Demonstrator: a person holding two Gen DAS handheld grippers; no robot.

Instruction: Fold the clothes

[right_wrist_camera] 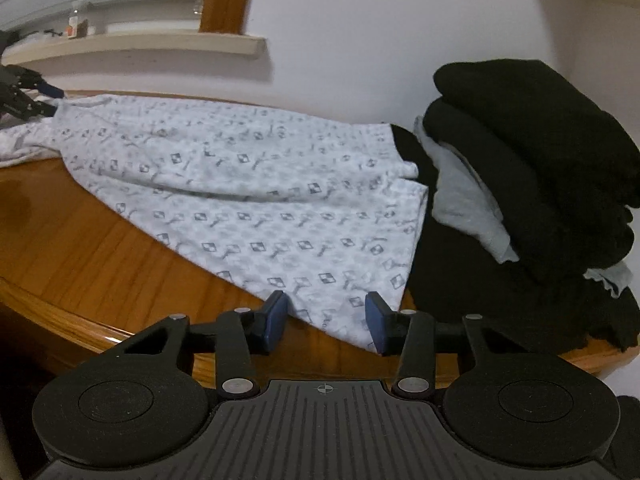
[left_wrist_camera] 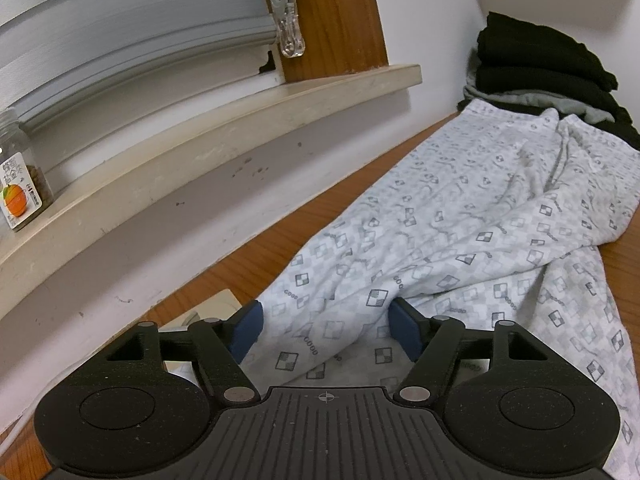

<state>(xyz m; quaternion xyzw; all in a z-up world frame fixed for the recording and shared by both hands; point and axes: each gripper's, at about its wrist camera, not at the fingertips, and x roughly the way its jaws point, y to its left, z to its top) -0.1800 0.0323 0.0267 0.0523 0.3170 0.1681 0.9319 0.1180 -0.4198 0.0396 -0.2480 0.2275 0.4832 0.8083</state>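
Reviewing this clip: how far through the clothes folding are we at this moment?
Done: a stack of folded clothes, black and grey, sits at the table's far end. In hand: the patterned garment lies spread and wrinkled; the left gripper and the right gripper are both open, each straddling one of its edges, neither closed on it. Left: gripping it, folding it, and stacking it.

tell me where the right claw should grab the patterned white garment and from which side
Best bet is the near corner of the patterned white garment, where its hem lies flat by the table edge. Come in low from the table's front edge, as the right claw is already placed, open with that corner between its pads. The far side is crowded by the stack of dark clothes.
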